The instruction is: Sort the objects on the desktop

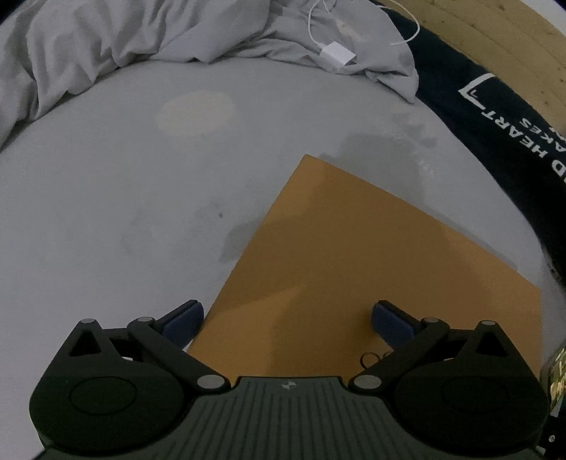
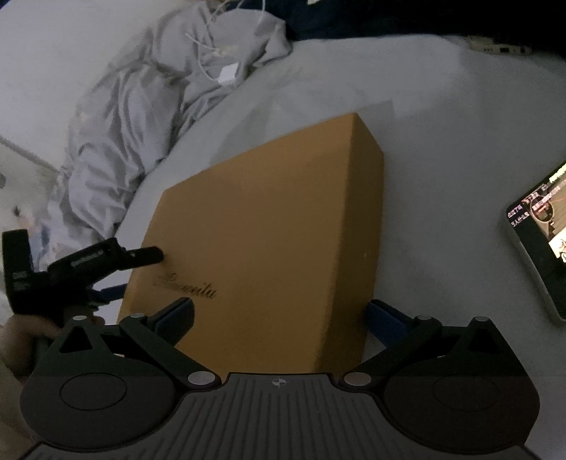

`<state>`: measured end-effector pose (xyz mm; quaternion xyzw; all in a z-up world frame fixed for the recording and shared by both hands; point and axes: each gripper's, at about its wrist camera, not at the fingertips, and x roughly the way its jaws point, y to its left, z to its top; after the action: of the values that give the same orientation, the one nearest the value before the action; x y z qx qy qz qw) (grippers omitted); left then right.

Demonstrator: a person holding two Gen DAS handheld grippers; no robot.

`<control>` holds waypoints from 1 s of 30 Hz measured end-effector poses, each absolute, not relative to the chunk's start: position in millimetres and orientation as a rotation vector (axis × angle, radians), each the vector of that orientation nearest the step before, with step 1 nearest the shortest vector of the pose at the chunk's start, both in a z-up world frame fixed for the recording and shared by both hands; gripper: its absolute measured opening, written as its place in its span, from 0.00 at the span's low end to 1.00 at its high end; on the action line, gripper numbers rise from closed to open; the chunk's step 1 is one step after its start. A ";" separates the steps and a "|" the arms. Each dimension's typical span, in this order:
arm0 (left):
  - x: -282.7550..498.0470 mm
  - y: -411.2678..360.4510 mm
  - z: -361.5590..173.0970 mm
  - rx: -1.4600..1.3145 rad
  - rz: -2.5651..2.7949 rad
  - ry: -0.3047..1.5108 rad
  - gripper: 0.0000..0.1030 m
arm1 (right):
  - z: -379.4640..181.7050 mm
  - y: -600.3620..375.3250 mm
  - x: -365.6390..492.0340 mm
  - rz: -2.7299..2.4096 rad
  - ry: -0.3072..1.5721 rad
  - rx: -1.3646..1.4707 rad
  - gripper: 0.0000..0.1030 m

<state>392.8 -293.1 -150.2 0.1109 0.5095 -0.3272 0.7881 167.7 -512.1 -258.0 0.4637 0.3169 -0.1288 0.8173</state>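
Observation:
An orange-brown box [image 2: 261, 230] with dark script lettering lies on a pale grey sheet; its lid also fills the left wrist view [image 1: 353, 265]. My left gripper [image 1: 287, 323] is open and empty, its fingers straddling the box's near left corner from above. It also shows at the left of the right wrist view [image 2: 116, 276], beside the box's left edge. My right gripper [image 2: 279, 318] is open and empty, one finger over the lid and the other by the box's right side.
A crumpled grey cloth [image 1: 177, 32] with a white charger and cable [image 1: 338, 53] lies at the back. A dark printed fabric [image 1: 495, 116] runs along the right. A lit phone [image 2: 541, 233] lies right of the box.

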 end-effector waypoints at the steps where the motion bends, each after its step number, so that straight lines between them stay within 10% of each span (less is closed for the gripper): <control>1: 392.1 -292.6 -149.9 0.242 -0.707 1.101 1.00 | -257.2 -511.3 169.1 -0.279 0.681 0.982 1.00; 30: 308.4 -275.8 -58.7 0.163 -0.692 0.966 1.00 | -163.7 -512.5 181.2 -0.322 0.803 0.677 1.00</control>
<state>308.4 -275.8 -58.7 0.0769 0.4544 -0.3258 0.8255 181.2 -512.5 -163.7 0.3217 0.3816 -0.1531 0.8529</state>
